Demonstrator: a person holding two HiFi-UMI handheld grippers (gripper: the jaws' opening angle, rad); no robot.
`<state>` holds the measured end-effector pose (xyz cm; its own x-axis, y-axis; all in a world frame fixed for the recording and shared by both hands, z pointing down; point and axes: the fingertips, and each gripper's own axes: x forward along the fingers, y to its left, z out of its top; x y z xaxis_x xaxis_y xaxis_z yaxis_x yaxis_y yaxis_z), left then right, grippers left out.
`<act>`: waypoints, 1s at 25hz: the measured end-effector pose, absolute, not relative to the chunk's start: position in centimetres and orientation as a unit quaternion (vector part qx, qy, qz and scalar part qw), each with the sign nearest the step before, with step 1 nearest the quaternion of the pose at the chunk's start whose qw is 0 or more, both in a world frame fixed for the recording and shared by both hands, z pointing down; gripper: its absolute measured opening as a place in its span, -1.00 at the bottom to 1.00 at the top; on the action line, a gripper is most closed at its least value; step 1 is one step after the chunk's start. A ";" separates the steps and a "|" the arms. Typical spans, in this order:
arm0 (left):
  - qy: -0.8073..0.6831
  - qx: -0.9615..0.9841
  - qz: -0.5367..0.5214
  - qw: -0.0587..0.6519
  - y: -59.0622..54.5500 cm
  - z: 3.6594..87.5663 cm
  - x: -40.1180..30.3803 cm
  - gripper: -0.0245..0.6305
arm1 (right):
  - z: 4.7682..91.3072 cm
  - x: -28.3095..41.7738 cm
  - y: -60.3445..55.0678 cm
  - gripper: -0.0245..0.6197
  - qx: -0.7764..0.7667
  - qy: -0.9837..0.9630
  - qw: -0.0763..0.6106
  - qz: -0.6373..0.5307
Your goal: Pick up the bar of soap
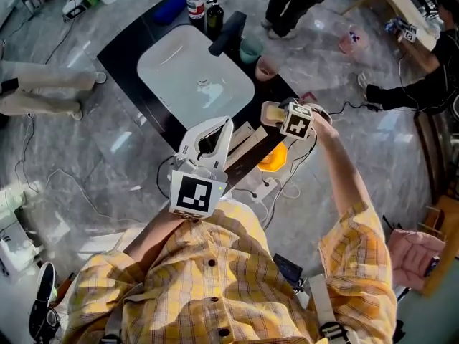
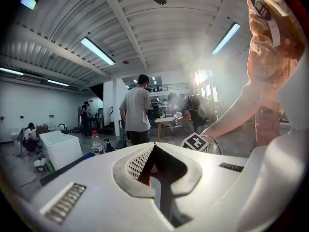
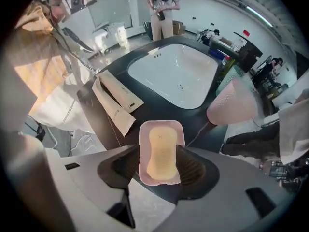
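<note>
Black counter [image 1: 122, 49] with white sink [image 1: 193, 77], open workshop, grey floor; bar of soap [image 3: 161, 153] lies in a pink dish [image 3: 143, 134] near the counter's edge, directly beneath the downward-pointing right gripper [image 3: 161, 166]; long axis across its closing line; jaws wide, nothing gripped; left gripper [image 2: 153, 146] closed, empty, farther off.

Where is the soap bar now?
In the right gripper view, the soap lies in a pink dish on the dark counter near the sink, between the jaws of the open right gripper.
</note>
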<state>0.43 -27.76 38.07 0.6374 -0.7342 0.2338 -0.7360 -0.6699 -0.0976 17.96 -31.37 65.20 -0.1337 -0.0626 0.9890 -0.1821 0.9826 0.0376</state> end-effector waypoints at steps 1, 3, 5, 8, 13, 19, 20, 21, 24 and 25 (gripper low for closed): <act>-0.406 0.904 0.132 0.008 -27.9 38.4 0.2 -0.90 | 65.5 17.9 -31.4 -0.22 0.072 -0.752 0.653 0.050; -0.407 0.903 0.138 0.012 -28.2 38.8 -0.2 -0.90 | 66.3 17.9 -31.4 -0.20 0.056 -0.748 0.658 0.069; -0.408 0.902 0.142 0.015 -28.4 39.1 -0.6 -0.90 | 67.0 17.9 -31.2 -0.17 0.043 -0.743 0.662 0.092; -0.410 0.901 0.143 0.013 -28.6 39.3 -1.1 -0.90 | 67.2 17.9 -31.7 -0.13 0.038 -0.738 0.668 0.091; -0.403 0.902 0.153 0.017 -28.8 39.8 -1.2 -0.90 | 68.2 17.9 -32.3 -0.13 0.026 -0.726 0.683 0.075; -0.393 0.905 0.162 0.023 -29.0 40.6 -0.6 -0.90 | 68.8 17.8 -32.3 -0.15 0.020 -0.727 0.683 0.069; -0.391 0.906 0.162 0.018 -29.1 40.7 -0.5 -0.90 | 68.8 17.7 -32.3 -0.15 0.020 -0.729 0.680 0.068; -0.390 0.906 0.162 0.014 -29.2 40.7 -0.4 -0.90 | 68.8 17.7 -32.3 -0.15 0.019 -0.731 0.679 0.067; -0.386 0.907 0.165 0.014 -29.3 40.9 0.1 -0.90 | 68.8 17.7 -32.3 -0.16 0.012 -0.732 0.678 0.063; -0.386 0.907 0.166 0.015 -29.3 40.9 0.3 -0.90 | 68.7 17.7 -32.3 -0.17 0.009 -0.730 0.680 0.061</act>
<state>0.31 -29.31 40.92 0.6475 -0.6950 0.3125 -0.7052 -0.7020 -0.1000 17.73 -32.28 68.71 -0.0739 0.0697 0.9948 -0.0950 0.9925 -0.0766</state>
